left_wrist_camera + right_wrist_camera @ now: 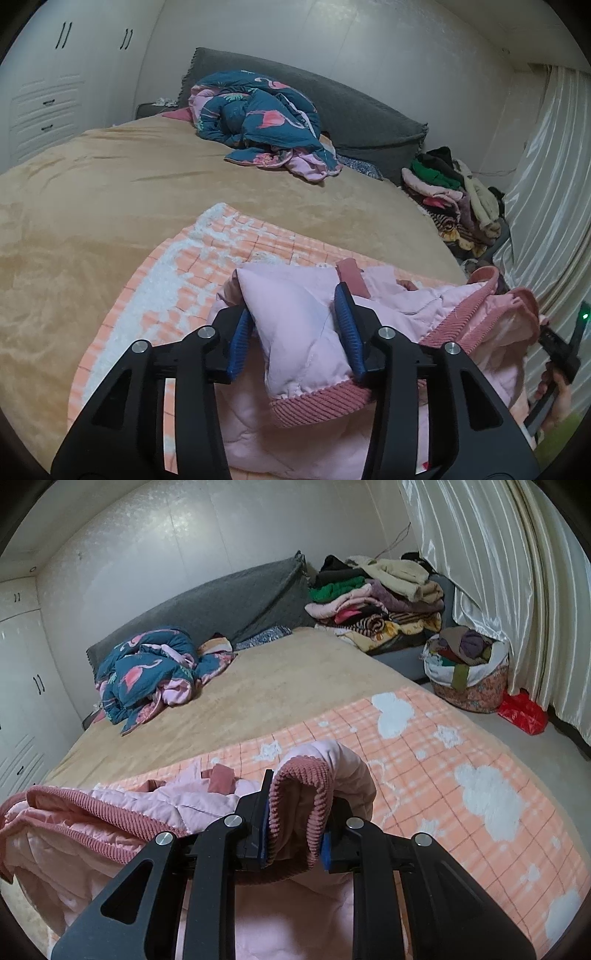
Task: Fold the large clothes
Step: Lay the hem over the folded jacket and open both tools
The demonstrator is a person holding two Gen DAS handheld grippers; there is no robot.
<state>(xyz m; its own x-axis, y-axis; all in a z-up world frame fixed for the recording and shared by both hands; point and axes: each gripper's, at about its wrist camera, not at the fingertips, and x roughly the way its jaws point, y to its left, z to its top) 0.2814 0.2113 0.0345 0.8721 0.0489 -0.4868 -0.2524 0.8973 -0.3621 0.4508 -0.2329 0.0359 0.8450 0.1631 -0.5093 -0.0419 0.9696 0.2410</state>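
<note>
A pale pink padded jacket (424, 306) with darker pink ribbed trim lies bunched on a peach blanket with white clouds (207, 266), near the bed's front edge. My left gripper (291, 306) stands open, with one sleeve and its ribbed cuff (317, 398) lying loosely between the blue pads (347, 332). In the right wrist view my right gripper (299, 805) is shut on the other ribbed cuff (295, 794), which folds up over the jaws. The rest of the jacket (147, 812) trails to the left. A hand holds the right gripper's body (557, 350) at the far right edge.
The tan bed (110, 192) stretches back to a crumpled blue flamingo quilt (147, 672) and a grey headboard cushion (229, 602). A pile of clothes (376, 598), a full basket (469, 672) and a red bag (522, 710) stand by the curtain on the right. White wardrobes (40, 99) line the left wall.
</note>
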